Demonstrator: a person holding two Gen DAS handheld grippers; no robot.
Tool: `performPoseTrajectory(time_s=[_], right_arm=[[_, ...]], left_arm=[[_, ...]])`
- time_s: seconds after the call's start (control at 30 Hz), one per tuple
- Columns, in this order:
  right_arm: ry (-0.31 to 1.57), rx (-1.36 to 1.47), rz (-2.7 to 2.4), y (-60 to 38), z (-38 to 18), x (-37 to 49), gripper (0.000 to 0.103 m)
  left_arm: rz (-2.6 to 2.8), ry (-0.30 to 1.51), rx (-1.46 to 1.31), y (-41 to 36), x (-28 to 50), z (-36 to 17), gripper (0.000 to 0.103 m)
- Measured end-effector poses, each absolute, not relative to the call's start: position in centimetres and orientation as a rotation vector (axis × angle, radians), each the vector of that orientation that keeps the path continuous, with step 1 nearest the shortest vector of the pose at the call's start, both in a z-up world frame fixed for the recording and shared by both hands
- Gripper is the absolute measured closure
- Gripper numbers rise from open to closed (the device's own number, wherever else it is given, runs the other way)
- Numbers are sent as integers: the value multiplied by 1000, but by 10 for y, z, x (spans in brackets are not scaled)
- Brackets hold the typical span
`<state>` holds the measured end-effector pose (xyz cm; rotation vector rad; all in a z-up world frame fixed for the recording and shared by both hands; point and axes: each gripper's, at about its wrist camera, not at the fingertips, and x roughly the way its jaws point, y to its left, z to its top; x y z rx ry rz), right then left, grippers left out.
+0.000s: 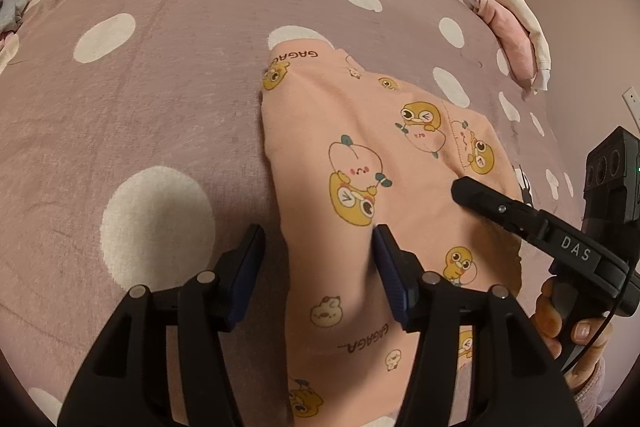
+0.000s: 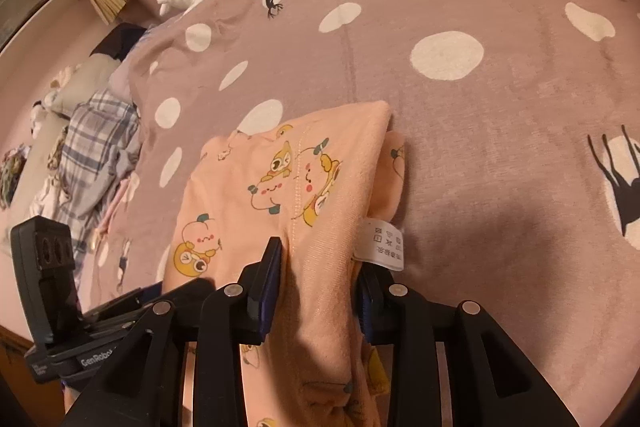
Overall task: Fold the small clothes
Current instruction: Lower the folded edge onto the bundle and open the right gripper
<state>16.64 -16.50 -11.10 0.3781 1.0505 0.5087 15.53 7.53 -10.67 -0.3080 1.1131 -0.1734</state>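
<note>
My left gripper (image 1: pixel 318 259) stands released: the left pad is clear of the cloth and the edge of the peach garment (image 1: pixel 372 163) lies loose between my fingers. No earlier picture is at hand, so I report position only. My right gripper (image 2: pixel 320 279) is clenched on a raised ridge of the same garment, both pads pressing the bunched fabric, with the white care label (image 2: pixel 384 243) hanging just beside my right pad. The garment, printed with yellow cartoon ducks, lies folded on the mauve polka-dot bedspread (image 1: pixel 160 87). A pink cushion (image 1: pixel 510 35) sits well apart at the bed's far edge. A checked cloth (image 2: pixel 96 143) lies off the bedspread's left side
</note>
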Motion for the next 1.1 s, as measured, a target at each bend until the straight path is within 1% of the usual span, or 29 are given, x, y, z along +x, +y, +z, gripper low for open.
performPoseTrajectory(time_s=[0.37, 0.7, 1.1], right_arm=[[1037, 341, 455, -169, -105, 163, 71], [1021, 312, 386, -178, -102, 156, 71], [972, 272, 436, -177, -89, 135, 71]], left_arm=[[-141, 1108, -303, 81, 145, -104, 39], [-116, 1110, -278, 80, 133, -101, 39], [-105, 1116, -231, 74, 110, -101, 39]])
